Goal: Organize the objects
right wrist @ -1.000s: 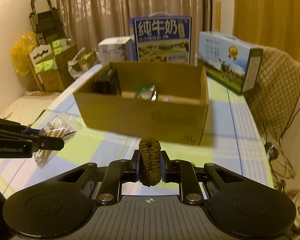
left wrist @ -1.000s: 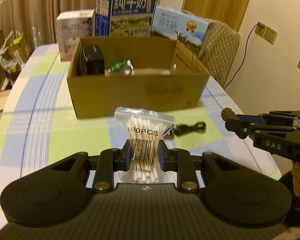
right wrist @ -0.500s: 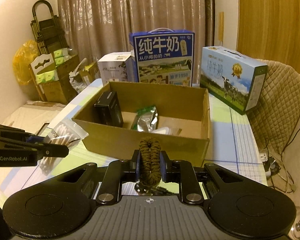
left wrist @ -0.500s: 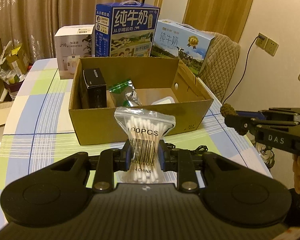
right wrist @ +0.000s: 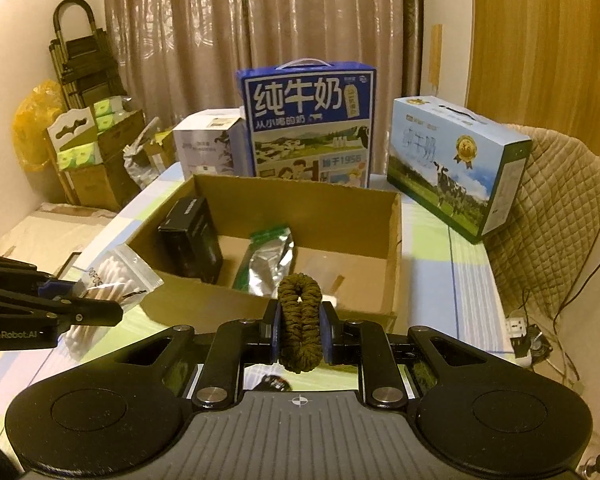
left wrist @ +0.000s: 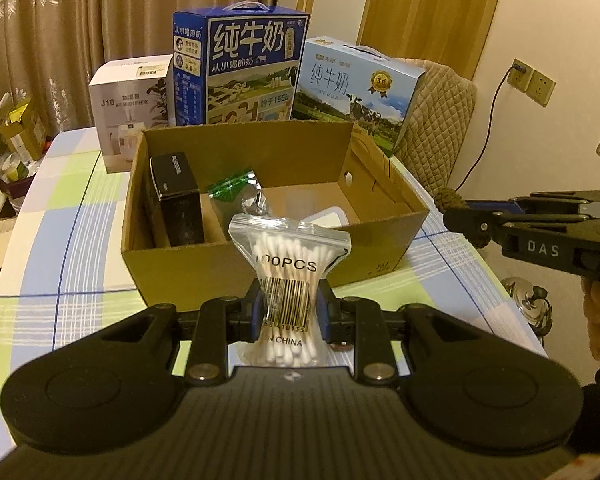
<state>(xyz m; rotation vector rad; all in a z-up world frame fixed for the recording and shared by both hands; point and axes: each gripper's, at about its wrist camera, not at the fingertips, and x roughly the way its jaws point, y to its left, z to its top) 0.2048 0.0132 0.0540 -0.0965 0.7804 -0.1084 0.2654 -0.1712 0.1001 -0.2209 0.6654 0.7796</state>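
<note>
At twelve o'clock from both tongs sat the open cardboard box [left wrist: 260,258] on the worktop [left wrist: 72,220] — left tongs [left wrist: 289,304] pinching the cotton-swab bag [left wrist: 288,256], right tongs [right wrist: 299,330] pinching the braided hair tie [right wrist: 300,312], each held just short of its near wall.

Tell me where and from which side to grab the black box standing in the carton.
Grip the black box by its top end, coming straight down from above. It stands upright against the carton's left wall, so only its top stands clear of the rim. Close across its narrow width. Both tools are full now, so one would probably have to unload first.
</note>
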